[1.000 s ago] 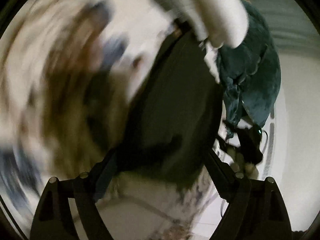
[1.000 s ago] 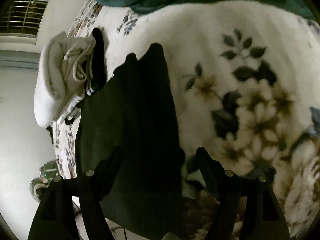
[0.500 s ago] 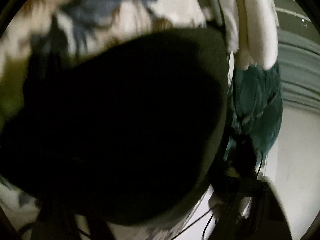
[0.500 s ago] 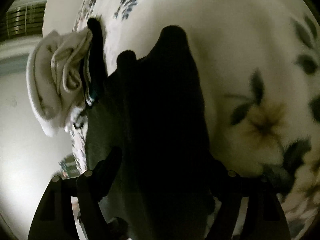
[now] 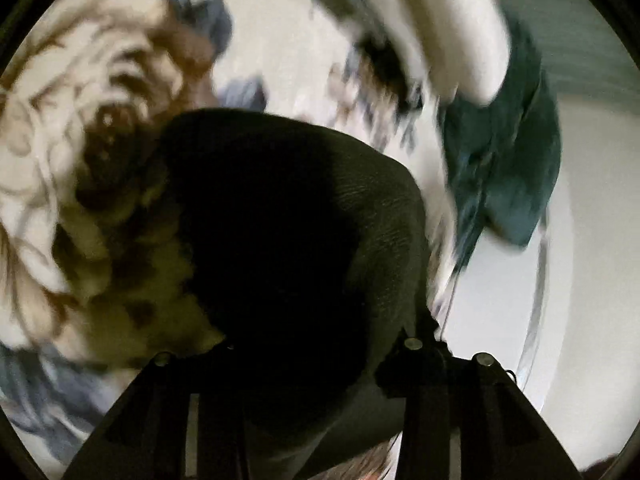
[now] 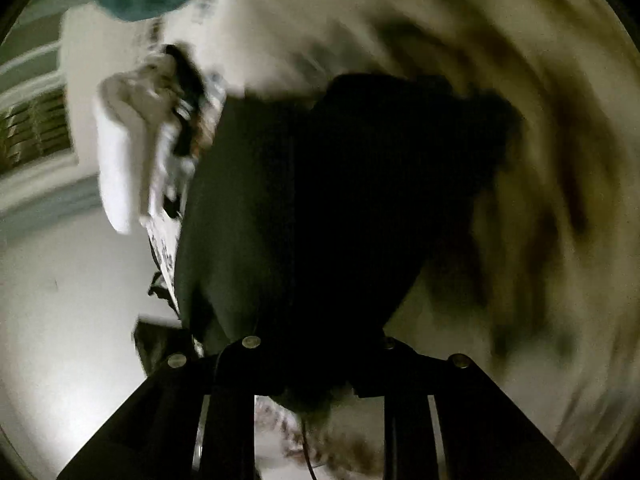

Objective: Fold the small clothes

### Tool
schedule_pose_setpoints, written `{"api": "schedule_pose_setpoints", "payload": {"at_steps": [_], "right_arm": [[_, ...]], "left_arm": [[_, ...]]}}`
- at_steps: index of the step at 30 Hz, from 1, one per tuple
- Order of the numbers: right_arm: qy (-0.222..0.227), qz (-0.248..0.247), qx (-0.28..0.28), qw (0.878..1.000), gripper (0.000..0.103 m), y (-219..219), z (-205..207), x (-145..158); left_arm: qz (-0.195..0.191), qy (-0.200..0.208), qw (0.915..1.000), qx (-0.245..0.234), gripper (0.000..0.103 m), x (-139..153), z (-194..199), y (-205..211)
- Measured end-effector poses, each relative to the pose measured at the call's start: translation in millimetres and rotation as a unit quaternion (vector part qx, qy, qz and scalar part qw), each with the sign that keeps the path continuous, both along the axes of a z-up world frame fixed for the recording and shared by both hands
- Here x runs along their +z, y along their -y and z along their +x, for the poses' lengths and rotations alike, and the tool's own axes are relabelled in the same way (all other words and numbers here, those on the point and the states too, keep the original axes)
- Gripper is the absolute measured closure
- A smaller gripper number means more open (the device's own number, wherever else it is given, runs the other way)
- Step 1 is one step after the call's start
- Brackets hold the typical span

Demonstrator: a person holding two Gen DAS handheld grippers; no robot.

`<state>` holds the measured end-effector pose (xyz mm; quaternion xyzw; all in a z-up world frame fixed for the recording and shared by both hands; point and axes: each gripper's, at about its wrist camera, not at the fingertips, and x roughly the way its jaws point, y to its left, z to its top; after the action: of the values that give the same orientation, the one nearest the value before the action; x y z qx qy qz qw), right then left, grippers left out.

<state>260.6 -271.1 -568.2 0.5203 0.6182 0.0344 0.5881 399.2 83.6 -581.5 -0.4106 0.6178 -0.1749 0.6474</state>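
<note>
Both grippers, left gripper [image 5: 316, 364] and right gripper [image 6: 316, 360], apparently clamped on one dark garment [image 5: 296, 232], open around it a second ago. Lifted near, over the floral blanket [image 5: 92, 128]; fold probably beginning. Far off: one white garment [image 6: 120, 152], one teal garment [image 5: 512, 168].

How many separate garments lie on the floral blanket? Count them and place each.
3. The dark cloth garment sits at both grippers; the folded white garment and the teal garment lie at the blanket's far edge. Blur may hide others.
</note>
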Motion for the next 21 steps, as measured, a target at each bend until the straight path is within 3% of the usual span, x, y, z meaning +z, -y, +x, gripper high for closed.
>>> {"api": "schedule_pose_setpoints", "payload": {"at_steps": [2, 4, 7, 10, 15, 17, 21], "right_arm": [[-0.021, 0.004, -0.021, 1.000, 0.079, -9.4, -31.9, -11.1], [-0.038, 0.001, -0.041, 0.998, 0.067, -6.5, -41.6, -25.1], [-0.064, -0.009, -0.023, 0.998, 0.055, 4.2, -34.1, -31.9], [-0.063, -0.048, 0.017, 0.997, 0.037, 14.6, -28.0, -8.5], [-0.038, -0.091, 0.103, 0.990, 0.030, 11.3, -25.8, 58.5], [-0.023, -0.117, 0.155, 0.981, 0.030, -5.0, -15.0, 87.9], [0.033, -0.178, 0.298, 0.937, 0.029, -85.9, 43.7, 126.2]], "left_arm": [[0.016, -0.019, 0.9992, -0.032, 0.054, -16.1, -5.8, 1.9], [0.019, -0.030, 0.9992, -0.018, 0.033, -21.5, -8.6, -1.8], [0.025, -0.029, 0.9990, 0.021, 0.030, -9.0, -22.5, -2.7], [0.045, -0.006, 0.9971, 0.061, 0.024, 19.9, -55.7, -12.2], [0.140, 0.015, 0.9835, 0.113, 0.019, 61.5, -117.3, -32.9], [0.182, 0.010, 0.9764, 0.116, 0.018, 64.0, -126.2, -25.9], [0.250, -0.009, 0.9637, 0.093, 0.018, 32.4, -126.5, -12.2]]}}
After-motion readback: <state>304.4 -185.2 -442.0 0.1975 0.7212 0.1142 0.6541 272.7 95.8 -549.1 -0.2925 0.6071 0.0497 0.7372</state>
